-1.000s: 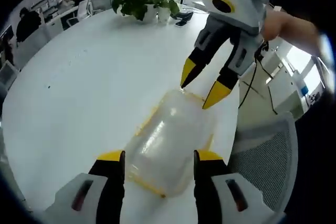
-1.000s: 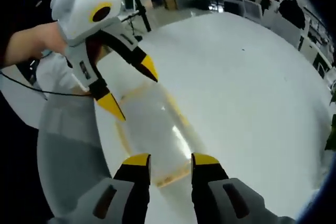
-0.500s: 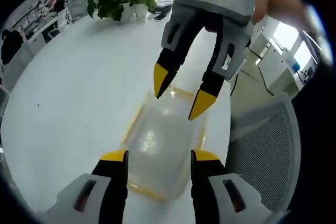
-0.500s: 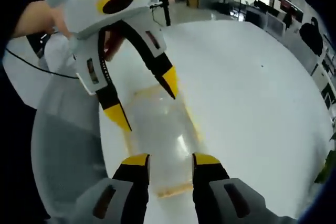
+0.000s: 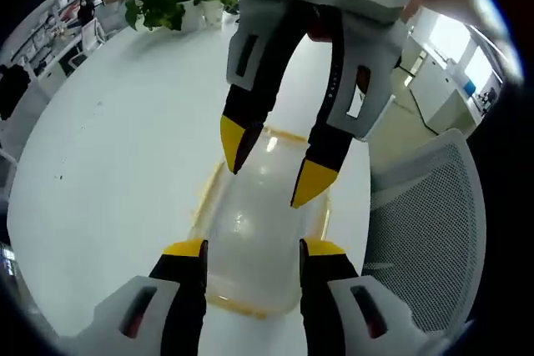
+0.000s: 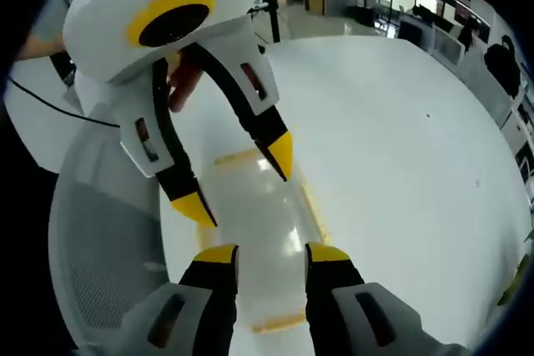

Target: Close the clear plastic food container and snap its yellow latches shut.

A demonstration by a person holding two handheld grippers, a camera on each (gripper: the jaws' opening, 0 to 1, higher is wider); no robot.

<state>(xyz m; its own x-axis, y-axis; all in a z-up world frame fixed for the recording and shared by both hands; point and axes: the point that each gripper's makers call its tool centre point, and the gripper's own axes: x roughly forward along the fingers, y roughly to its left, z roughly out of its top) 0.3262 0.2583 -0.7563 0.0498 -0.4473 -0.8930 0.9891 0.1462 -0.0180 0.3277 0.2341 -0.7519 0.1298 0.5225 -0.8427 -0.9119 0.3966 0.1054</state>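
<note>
Left gripper view: my left tool (image 5: pixel 246 249) gapes open, jaws either side of the container's (image 5: pixel 250 235) near end, w/o clear contact. Container lies on the white worktop (image 5: pixel 108 139). Right tool (image 5: pixel 269 164) hangs just ahead over its far end, jaws apart.

Right gripper view: right tool (image 6: pixel 269 253) open, container (image 6: pixel 263 239) between and ahead of jaws; left tool (image 6: pixel 242 179) opposite, also open. Yellow latches (image 6: pixel 279 321) near my jaws.
</note>
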